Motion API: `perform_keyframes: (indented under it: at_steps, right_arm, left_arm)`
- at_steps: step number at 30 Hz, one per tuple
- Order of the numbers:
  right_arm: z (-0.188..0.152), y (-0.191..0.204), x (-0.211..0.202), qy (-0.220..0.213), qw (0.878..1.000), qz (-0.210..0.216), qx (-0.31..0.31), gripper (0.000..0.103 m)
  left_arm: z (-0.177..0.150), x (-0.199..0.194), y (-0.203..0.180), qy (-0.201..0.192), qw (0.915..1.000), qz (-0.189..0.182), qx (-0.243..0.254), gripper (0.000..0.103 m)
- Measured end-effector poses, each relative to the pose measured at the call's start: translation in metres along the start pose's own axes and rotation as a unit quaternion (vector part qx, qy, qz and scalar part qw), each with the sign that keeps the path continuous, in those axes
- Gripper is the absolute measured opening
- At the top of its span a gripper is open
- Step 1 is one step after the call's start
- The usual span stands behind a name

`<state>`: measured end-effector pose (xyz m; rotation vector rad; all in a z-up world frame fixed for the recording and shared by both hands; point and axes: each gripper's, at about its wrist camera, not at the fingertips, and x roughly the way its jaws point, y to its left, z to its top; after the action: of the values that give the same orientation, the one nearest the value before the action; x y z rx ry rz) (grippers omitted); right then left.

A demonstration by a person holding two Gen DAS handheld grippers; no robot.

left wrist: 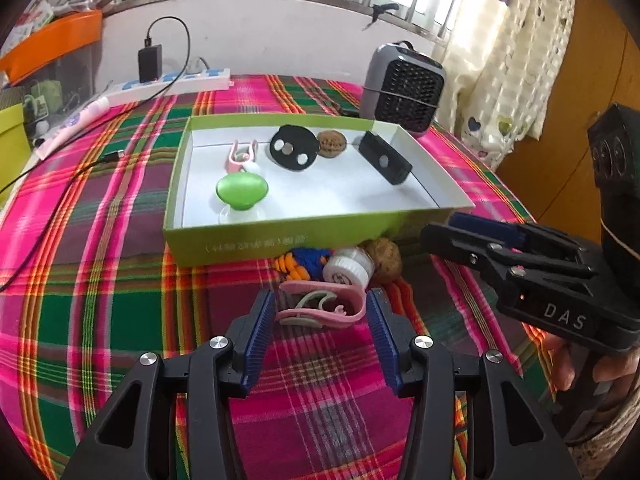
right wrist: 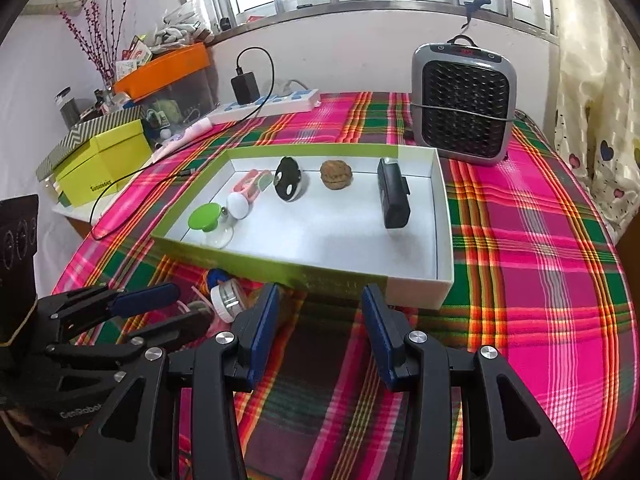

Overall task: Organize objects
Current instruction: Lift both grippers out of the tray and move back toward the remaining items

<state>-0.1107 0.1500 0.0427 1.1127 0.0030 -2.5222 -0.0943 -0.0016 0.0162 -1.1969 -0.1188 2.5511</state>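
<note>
pink clip (left wrist: 320, 306), lying flat, long axis crosswise

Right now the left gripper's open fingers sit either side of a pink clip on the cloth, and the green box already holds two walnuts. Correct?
Not quite. The green box holds one walnut, as the right wrist view shows. The other walnut lies outside. The left gripper does bracket the pink clip.

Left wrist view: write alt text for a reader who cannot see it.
The left gripper straddles a pink clip on a plaid tablecloth, its pads not pressing it. Beyond lies a green tray holding small items. The right gripper reaches in from the right.
</note>
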Motion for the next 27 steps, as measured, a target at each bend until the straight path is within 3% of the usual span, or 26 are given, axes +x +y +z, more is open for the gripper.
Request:
perform_keyframes:
  at_steps: [14, 27]
  right_arm:
    - [-0.01, 0.012, 0.007, 0.02, 1.0, 0.008, -0.013, 0.044]
    - [-0.022, 0.039, 0.024, 0.044, 0.998, 0.005, -0.049, 0.044]
  left_arm:
    - [-0.009, -0.01, 0.02, 0.004, 0.9994, 0.033, -0.007, 0.046]
    - [-0.012, -0.015, 0.027, 0.002, 0.9996, 0.001, -0.027, 0.046]
